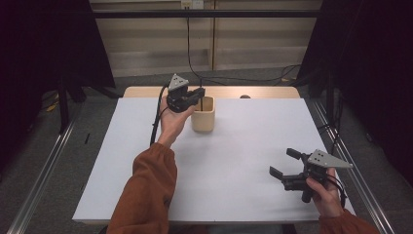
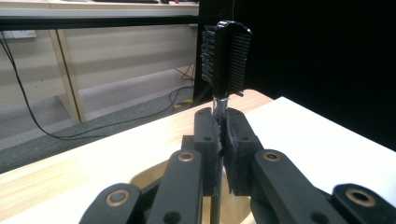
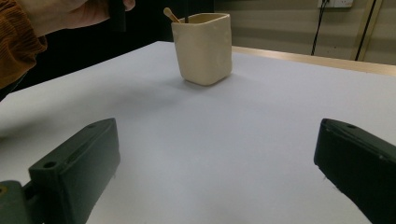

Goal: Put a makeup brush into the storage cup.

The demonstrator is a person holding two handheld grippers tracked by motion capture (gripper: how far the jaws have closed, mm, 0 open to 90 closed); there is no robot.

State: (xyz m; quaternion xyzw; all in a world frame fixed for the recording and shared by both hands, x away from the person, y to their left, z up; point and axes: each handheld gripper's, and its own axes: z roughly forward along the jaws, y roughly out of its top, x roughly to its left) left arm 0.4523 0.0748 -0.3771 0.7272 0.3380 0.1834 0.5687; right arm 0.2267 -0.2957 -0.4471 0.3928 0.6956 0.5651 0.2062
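Item one, the left hand-held gripper (image 1: 195, 95): seen in the high view at about 11 o'clock from the desk's centre, carried on an upturned hand (image 1: 171, 121) in a rust-orange sleeve (image 1: 146, 192), its grey three-cornered plate uppermost. Its jaws are pressed together on the thin stem of a black brush (image 2: 225, 57), as shown in the left gripper view, where the brush head stands upright above the jaw tips with rows of bristles along both sides. Item two, the brush: held directly over the mouth of the cup, its lower end passing down between the jaws; whether that end touches the cup cannot be told. Item three, a cream-coloured cup (image 1: 203, 114) with rounded corners: stood upright on the white desk (image 1: 243, 161) at about 12 o'clock from its centre, just beside the left hand; in the right gripper view a pale wooden stick (image 3: 170, 14) is seen leaning out of its rim at the 10 o'clock side. Item four, the right hand-held gripper (image 1: 284, 163): held low at the desk's 4 o'clock corner, well apart from the cup, its jaws spread wide and gripping nothing, pointed toward 10 o'clock. Item five, surroundings: a light wooden strip (image 1: 263, 92) along the desk's far edge, black cables (image 1: 253, 78) on the grey floor beyond.
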